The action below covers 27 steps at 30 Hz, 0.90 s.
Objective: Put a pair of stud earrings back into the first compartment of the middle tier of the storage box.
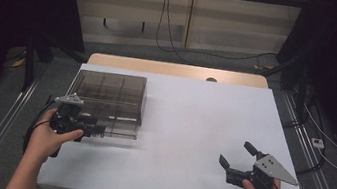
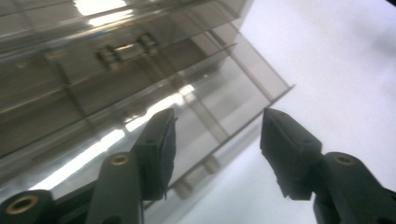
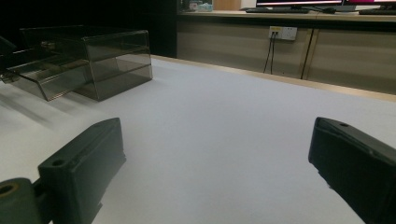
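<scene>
A smoky clear plastic drawer box [image 1: 111,93] stands on the left half of the white table [image 1: 194,113]. One lower drawer [image 1: 118,131] sticks out toward the near side. My left gripper [image 1: 99,127] is at that drawer's front. In the left gripper view its jaws [image 2: 217,128] stand apart, with the drawer's front corner [image 2: 243,98] just beyond them and nothing pressed between the pads. My right gripper [image 1: 235,153] rests low at the near right of the table, open wide and empty. The right gripper view looks between its jaws [image 3: 215,135] across bare table to the box [image 3: 116,56].
A strip of wooden tabletop [image 1: 175,69] shows past the white sheet's far edge. Cables [image 1: 174,45] run over the floor behind, and dark curtains hang at both sides. A socket [image 3: 282,32] sits on the far cabinet wall.
</scene>
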Available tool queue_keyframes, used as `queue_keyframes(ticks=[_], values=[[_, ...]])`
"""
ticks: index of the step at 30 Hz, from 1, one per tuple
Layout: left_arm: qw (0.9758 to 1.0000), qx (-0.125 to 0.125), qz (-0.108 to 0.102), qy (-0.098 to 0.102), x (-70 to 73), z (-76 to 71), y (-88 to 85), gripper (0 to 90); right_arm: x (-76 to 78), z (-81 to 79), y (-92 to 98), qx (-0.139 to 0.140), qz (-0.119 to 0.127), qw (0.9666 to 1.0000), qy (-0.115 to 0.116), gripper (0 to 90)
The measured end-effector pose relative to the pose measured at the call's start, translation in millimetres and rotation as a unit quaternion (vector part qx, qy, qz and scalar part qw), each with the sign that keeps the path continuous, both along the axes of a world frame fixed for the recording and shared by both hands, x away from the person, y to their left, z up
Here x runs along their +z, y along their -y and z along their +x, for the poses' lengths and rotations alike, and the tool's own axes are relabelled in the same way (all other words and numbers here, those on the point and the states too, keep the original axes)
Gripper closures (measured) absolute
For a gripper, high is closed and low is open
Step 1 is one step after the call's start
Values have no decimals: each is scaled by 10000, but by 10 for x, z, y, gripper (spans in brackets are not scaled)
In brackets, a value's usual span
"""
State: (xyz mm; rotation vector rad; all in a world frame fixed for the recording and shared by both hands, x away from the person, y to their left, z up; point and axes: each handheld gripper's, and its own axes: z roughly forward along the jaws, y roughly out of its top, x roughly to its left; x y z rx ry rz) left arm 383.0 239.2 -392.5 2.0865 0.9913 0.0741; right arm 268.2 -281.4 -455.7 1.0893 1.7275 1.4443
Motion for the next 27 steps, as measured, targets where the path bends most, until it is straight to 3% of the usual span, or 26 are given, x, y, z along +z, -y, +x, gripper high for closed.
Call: queue_keyframes(ticks=[19, 24, 27], values=[[9986, -476, -204, 77, -55, -163, 278, 278, -6, -1, -2, 2, -50, 10000, 1, 30], [9981, -573, -183, 150, -59, -221, 347, 308, -5, -2, -8, 12, -43, 10000, -2, 31], [9980, -572, -267, 71, -81, -245, 367, 362, -5, -3, -6, 5, -40, 10000, -1, 32]])
